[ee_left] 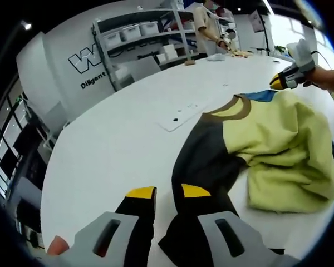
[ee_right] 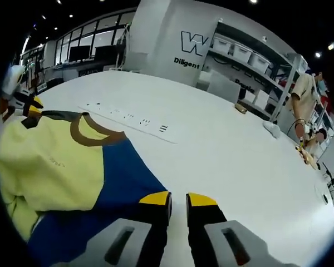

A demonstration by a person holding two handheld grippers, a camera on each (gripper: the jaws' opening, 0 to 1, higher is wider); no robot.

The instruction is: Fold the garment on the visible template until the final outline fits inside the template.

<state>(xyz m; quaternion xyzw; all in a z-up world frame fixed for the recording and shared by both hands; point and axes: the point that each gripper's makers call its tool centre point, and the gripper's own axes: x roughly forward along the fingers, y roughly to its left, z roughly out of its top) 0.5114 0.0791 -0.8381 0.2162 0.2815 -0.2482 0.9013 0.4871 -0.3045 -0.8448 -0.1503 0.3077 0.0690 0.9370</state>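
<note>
- Yellow-tipped jaws of the left gripper (ee_left: pixel 168 192) stand nearest in the left gripper view, a narrow gap between them, over the dark sleeve (ee_left: pixel 197 167) of the garment (ee_left: pixel 267 139); I cannot tell if they pinch cloth.
- Right gripper (ee_right: pixel 178 198) has its jaws nearly together at the blue edge (ee_right: pixel 122 178); whether it grips the cloth, I cannot tell.
- Garment lies rumpled on the white table (ee_left: pixel 111 144), brown collar (ee_right: pixel 92 133) upward, beside a white strip (ee_right: pixel 128 119).
- I judge the fold is at an early step: the cloth is not yet flat.
- Next move probably calls for both grippers to hold opposite edges and pull them apart evenly.
</note>
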